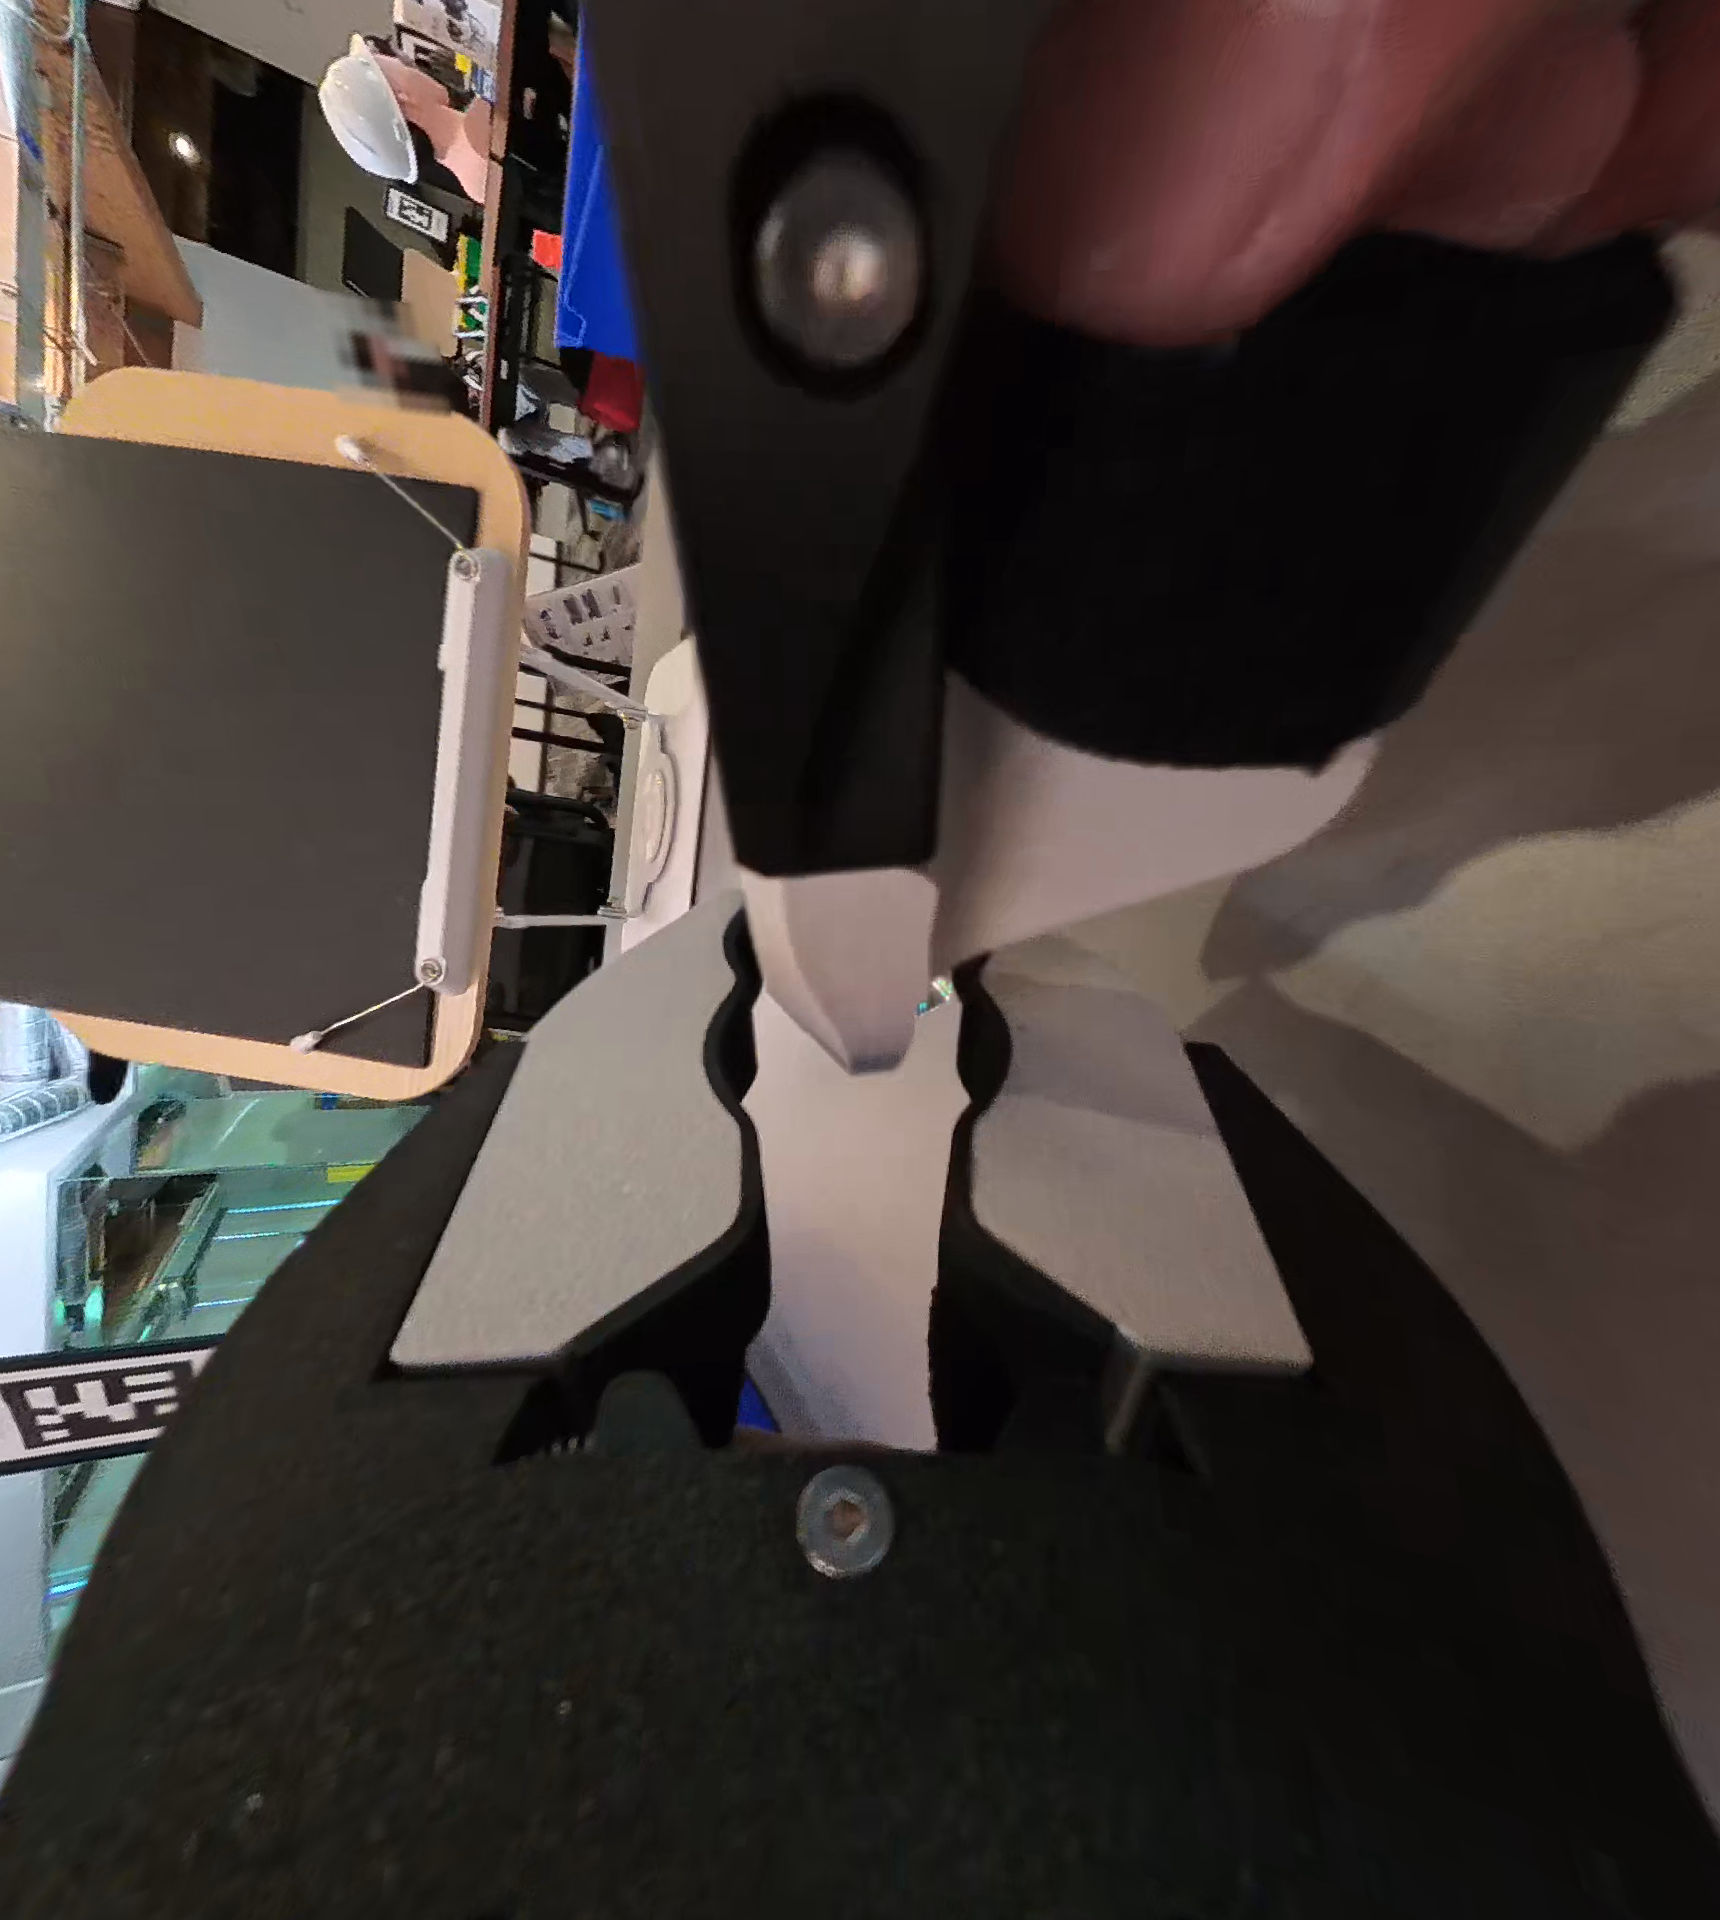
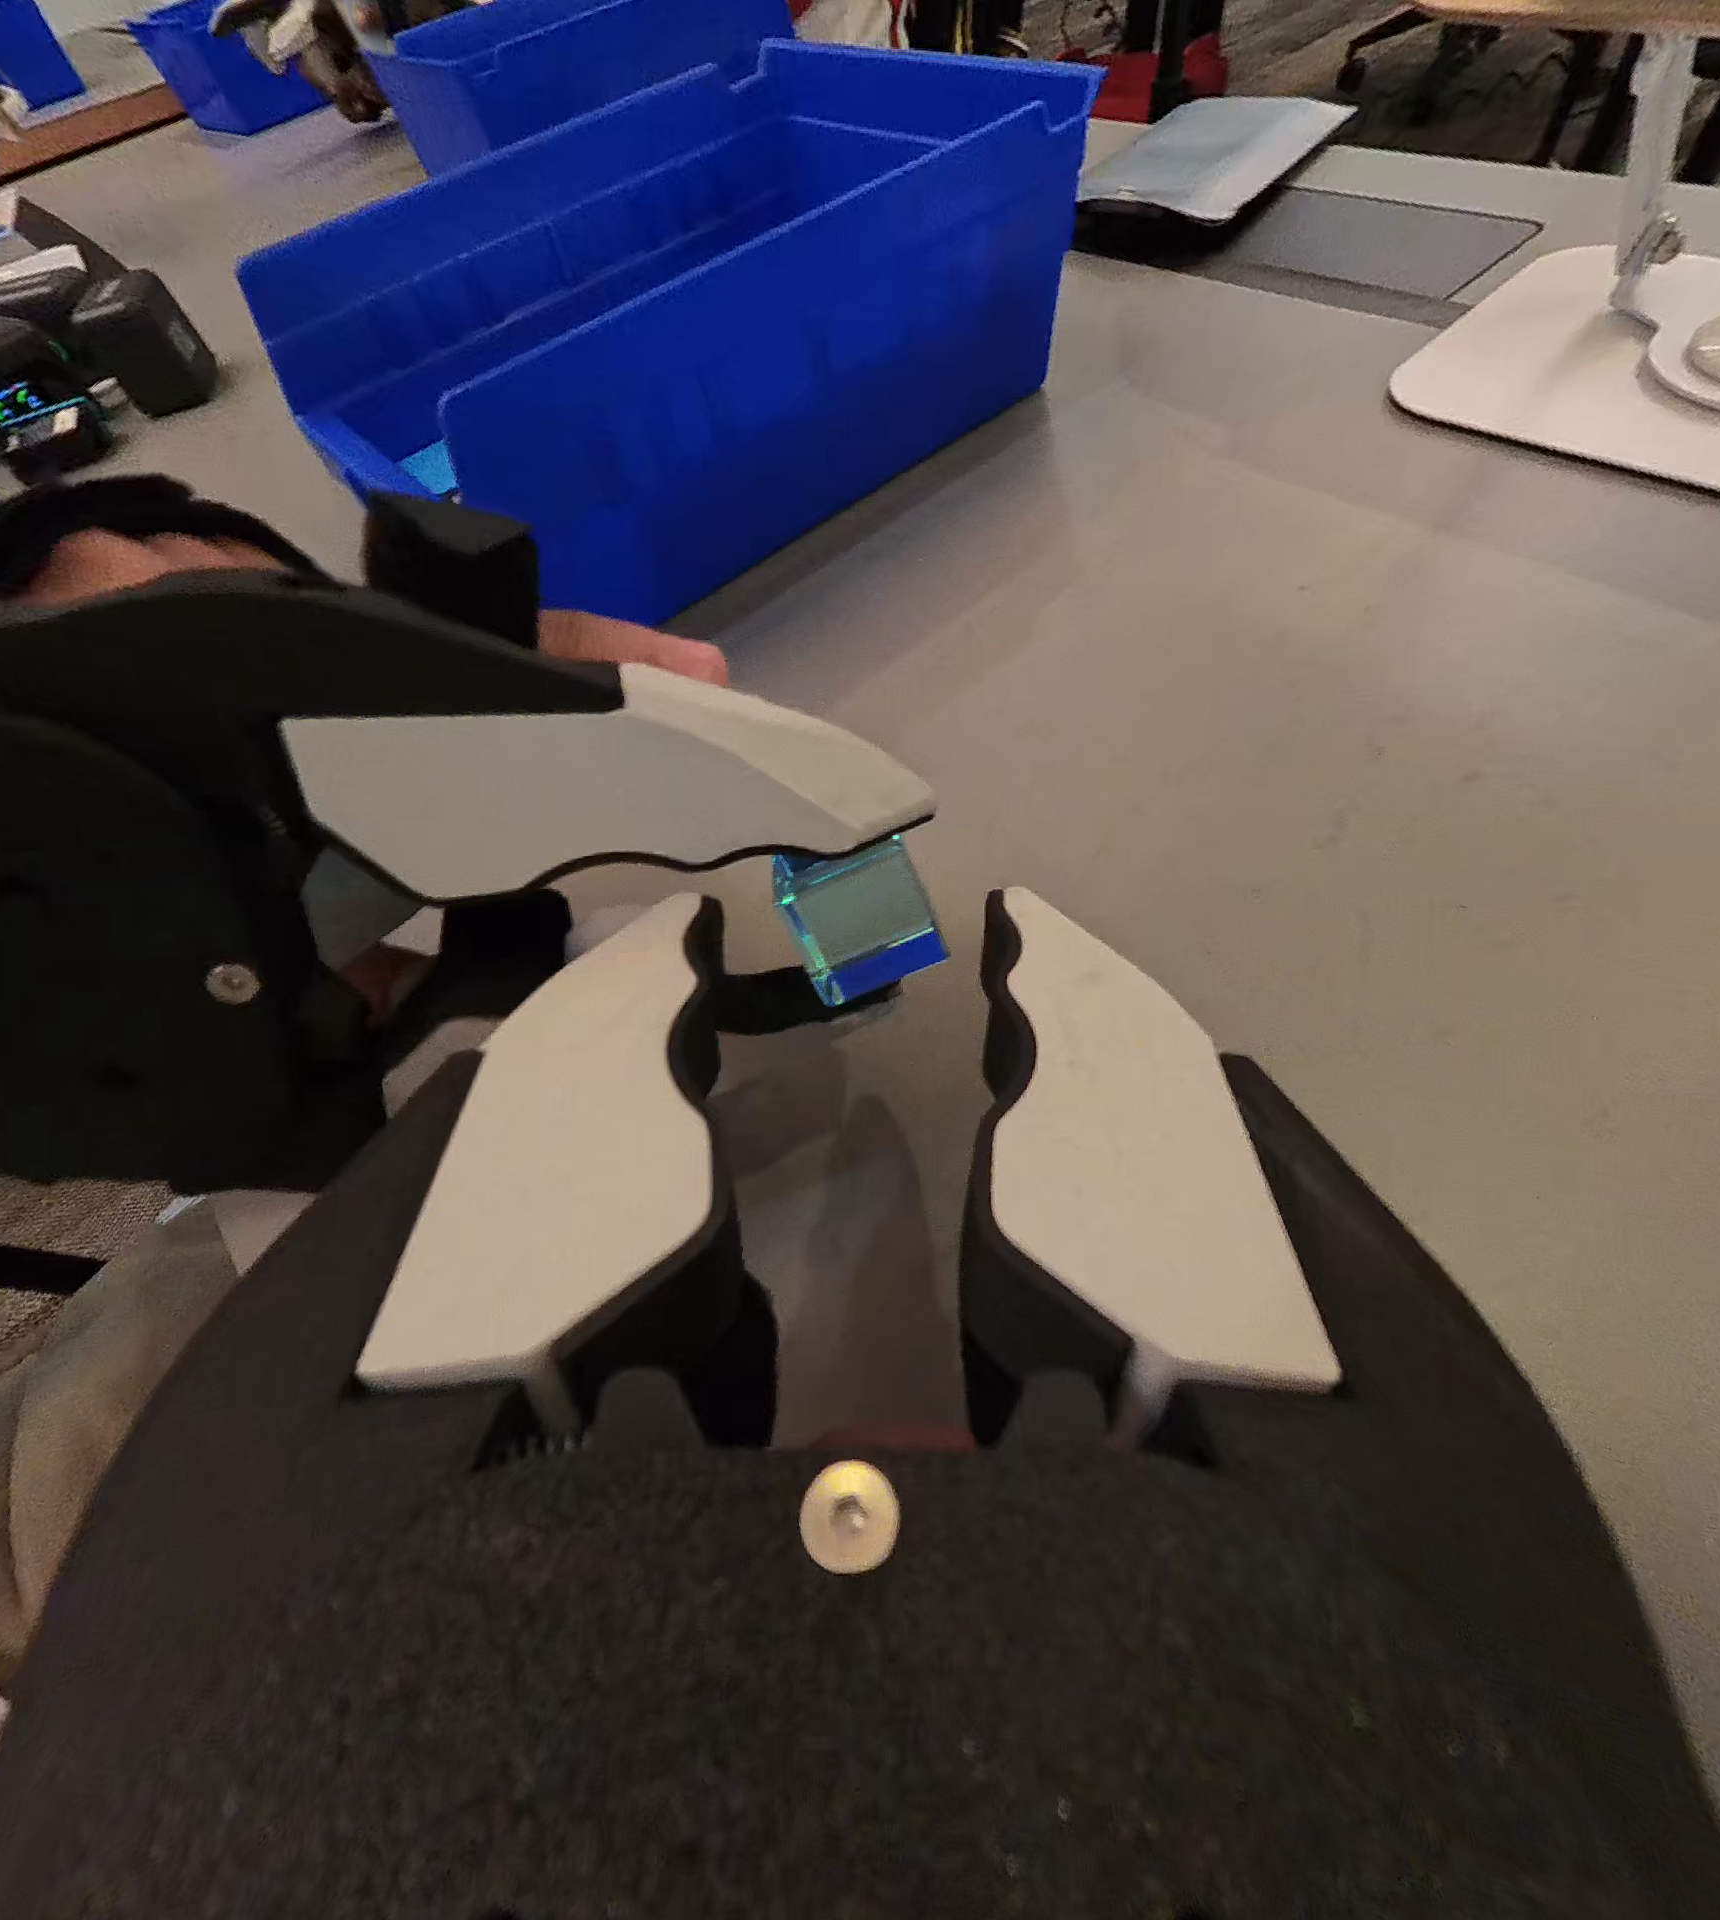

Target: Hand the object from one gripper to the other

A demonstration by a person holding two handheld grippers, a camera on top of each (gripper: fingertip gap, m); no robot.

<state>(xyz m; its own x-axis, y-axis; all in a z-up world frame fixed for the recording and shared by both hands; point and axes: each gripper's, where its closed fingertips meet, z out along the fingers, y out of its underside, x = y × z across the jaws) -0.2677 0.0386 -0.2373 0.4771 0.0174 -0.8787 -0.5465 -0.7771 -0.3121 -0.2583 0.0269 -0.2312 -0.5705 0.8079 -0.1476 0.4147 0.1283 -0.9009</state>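
Handover, mid-step. The cube (image 2: 861, 920), small, glassy and blue-green, was pinched in the left tongs (image 1: 856, 961). In the right wrist view one pale finger sat on top of it and the dark lower one under it. It hung in the air above the grey worktop (image 2: 1355, 831), not resting on it.

The right tongs (image 2: 851, 906) were spread open and empty, with a gap clearly wider than the cube. The cube sat right at their mouth, level with the fingertips and about centred between them, touching neither pad as far as could be told.

Key relation: the left tongs came in from the left, crosswise to the right tongs, and clamped the cube's top and bottom. Its two side faces were free and faced the right pads. A cube has no long axis to line up.

In the left wrist view the cube was nearly all hidden behind a finger of the right tongs, with only a glint showing.

Judgement: the next move was likely a short push forward, then closing on the side faces. A release too soon by the left tongs risked a drop. A blue bin (image 2: 731, 364) stood well behind, out of the way.
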